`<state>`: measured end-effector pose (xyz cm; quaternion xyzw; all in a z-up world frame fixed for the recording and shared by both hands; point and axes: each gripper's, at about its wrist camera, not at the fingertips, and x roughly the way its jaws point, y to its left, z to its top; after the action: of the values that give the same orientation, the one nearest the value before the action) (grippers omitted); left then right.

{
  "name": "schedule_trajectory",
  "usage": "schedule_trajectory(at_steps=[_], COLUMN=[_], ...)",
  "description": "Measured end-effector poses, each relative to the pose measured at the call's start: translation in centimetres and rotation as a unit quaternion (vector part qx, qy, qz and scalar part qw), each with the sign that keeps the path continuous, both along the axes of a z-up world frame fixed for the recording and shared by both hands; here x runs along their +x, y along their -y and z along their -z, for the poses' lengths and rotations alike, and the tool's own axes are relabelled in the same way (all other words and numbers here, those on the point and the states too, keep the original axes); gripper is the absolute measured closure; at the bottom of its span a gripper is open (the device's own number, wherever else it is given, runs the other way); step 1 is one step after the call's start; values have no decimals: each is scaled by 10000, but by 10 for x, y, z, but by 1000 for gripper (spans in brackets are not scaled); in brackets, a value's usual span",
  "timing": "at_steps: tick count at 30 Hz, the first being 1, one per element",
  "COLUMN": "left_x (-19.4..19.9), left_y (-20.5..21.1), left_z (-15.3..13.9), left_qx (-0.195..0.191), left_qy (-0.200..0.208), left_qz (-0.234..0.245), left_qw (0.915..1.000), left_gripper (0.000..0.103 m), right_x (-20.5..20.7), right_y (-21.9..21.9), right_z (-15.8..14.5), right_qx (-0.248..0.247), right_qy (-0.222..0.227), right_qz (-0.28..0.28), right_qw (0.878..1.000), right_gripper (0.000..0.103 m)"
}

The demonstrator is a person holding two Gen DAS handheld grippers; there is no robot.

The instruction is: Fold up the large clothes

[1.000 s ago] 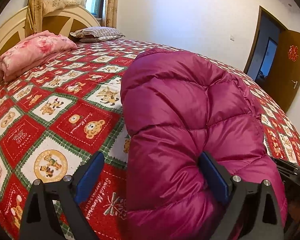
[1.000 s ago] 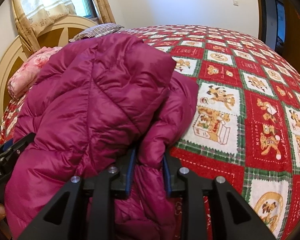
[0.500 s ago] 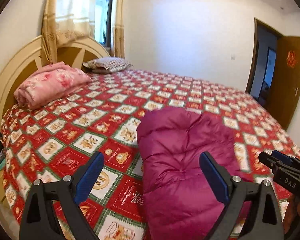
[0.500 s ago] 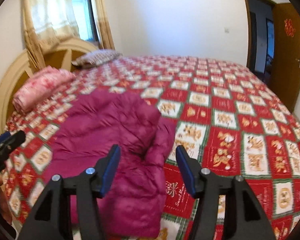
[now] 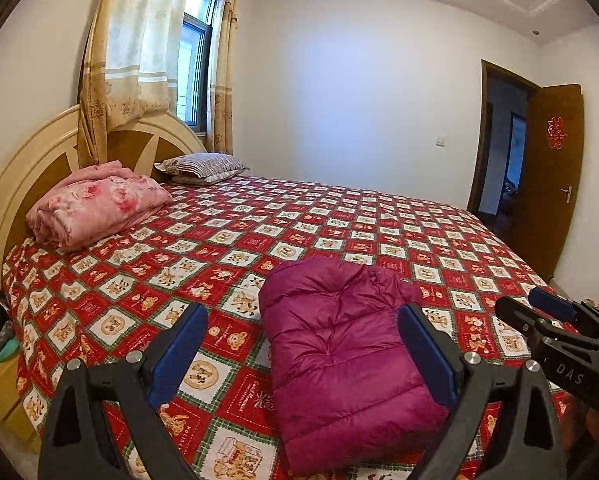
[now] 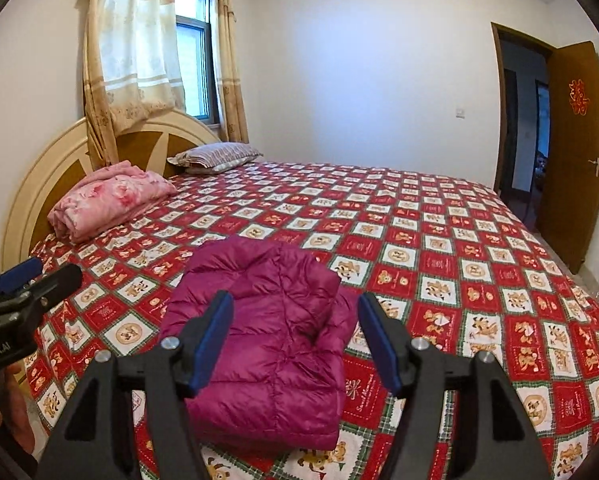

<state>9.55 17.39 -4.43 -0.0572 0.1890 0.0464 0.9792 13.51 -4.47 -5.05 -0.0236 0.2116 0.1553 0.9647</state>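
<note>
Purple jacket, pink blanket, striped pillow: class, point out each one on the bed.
Purple jacket (image 6: 267,344): right wrist view, middle of the folded quilted top.
Pink blanket (image 5: 95,206): left wrist view, top of the folded bundle.
Striped pillow (image 6: 219,155): right wrist view, centre of its top.

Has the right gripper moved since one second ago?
Yes. The right gripper has let go of the purple jacket and pulled back and up; the headboard and window now show far more fully in its view.

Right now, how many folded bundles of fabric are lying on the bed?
2: the purple down jacket, folded near the bed's near edge between both open grippers, and a pink floral blanket by the headboard. A striped pillow lies beyond it.
</note>
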Motion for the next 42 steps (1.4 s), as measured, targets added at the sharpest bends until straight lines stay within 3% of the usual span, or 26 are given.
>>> schedule_trajectory(at_steps=[42], left_x=[4], left_y=[3], left_z=[14], left_qx=[101], left_qy=[-175], left_qz=[13], left_qw=[9998], left_gripper=[7], right_x=[-8], right_y=[0], right_z=[8], right_qx=[90], right_qy=[-117], right_qz=[-59], right_qw=[9999], right_gripper=[33])
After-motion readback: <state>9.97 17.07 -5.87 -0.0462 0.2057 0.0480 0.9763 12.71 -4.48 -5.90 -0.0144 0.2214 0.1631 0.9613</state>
